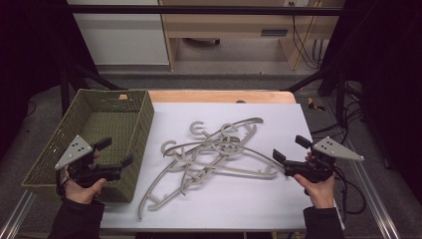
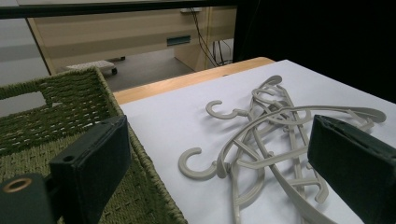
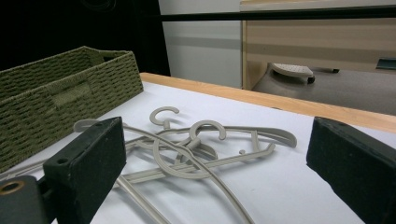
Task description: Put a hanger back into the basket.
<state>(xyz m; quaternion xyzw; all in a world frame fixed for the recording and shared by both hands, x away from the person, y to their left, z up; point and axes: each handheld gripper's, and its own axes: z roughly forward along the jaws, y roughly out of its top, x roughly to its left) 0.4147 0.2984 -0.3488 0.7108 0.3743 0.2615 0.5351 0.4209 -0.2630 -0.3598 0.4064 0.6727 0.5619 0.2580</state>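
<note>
While the tangled hangers (image 1: 214, 154) lie mid-tabletop (image 1: 278, 199) beside the woven basket (image 1: 52, 144), the left claw (image 1: 114, 152) and right claw (image 1: 287, 148) flank them, both wide open and empty, seemingly poised to start sorting.
</note>
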